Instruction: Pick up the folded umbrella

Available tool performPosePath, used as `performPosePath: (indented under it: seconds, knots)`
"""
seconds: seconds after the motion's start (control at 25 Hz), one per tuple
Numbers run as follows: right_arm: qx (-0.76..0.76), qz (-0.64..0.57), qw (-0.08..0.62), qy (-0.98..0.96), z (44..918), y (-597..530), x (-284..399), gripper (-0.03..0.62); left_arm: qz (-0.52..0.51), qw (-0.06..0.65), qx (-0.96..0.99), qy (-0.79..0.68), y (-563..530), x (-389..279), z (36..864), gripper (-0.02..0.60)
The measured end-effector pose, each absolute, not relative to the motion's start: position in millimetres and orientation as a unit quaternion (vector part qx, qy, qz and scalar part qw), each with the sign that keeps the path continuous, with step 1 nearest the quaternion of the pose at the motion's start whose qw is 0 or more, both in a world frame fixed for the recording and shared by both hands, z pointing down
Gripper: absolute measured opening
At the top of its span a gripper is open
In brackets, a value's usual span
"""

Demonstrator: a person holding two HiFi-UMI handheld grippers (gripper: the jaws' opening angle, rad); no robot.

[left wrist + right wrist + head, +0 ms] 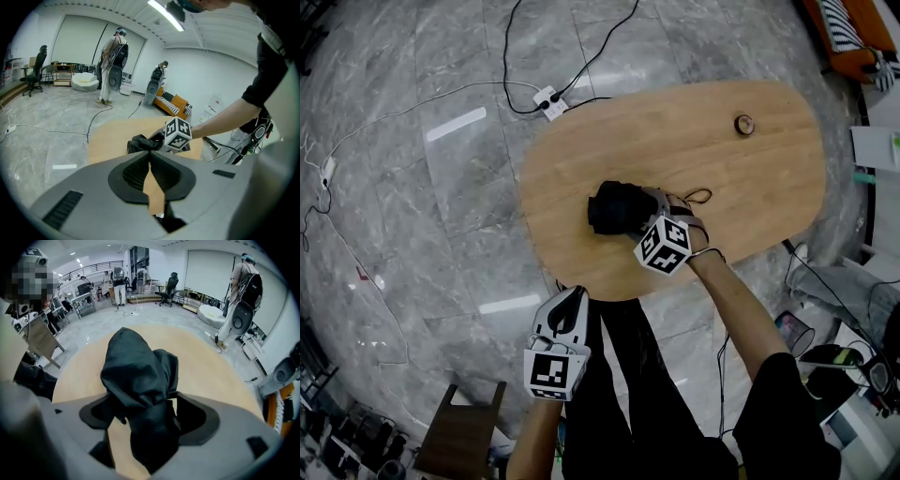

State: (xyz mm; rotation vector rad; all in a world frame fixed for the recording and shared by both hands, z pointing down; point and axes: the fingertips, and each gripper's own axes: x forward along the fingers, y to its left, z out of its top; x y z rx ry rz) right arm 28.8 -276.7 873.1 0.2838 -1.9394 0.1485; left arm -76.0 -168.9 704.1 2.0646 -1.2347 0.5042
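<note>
The folded black umbrella (614, 208) lies on the oval wooden table (722, 178), a crumpled dark bundle. My right gripper (645, 208) points steeply down over its near end. In the right gripper view the umbrella (136, 376) runs between the wide jaws of my right gripper (145, 418). Bare wood shows beside the left pad, so nothing is clamped. My left gripper (572, 298) hangs off the table's near edge over the floor, tips together. From the left gripper view, my left gripper (150, 157) faces the umbrella (140, 143) and the right gripper's marker cube (177, 135) from a distance.
A small round object (744, 124) sits at the table's far right. A white power strip (548, 101) with cables lies on the marble floor behind the table. A wooden stool (464, 427) stands at lower left. Bags and cables crowd the floor at right.
</note>
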Motion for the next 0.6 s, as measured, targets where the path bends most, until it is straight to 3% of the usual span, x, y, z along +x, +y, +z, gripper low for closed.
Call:
performPosePath:
  seconds: [0.6]
  knots:
    - [0.092,0.073,0.575,-0.810,882.4,-278.7,25.2,0.379,0.190,0.350,0.794,-0.460,-168.8,-75.7,710.4,0.025]
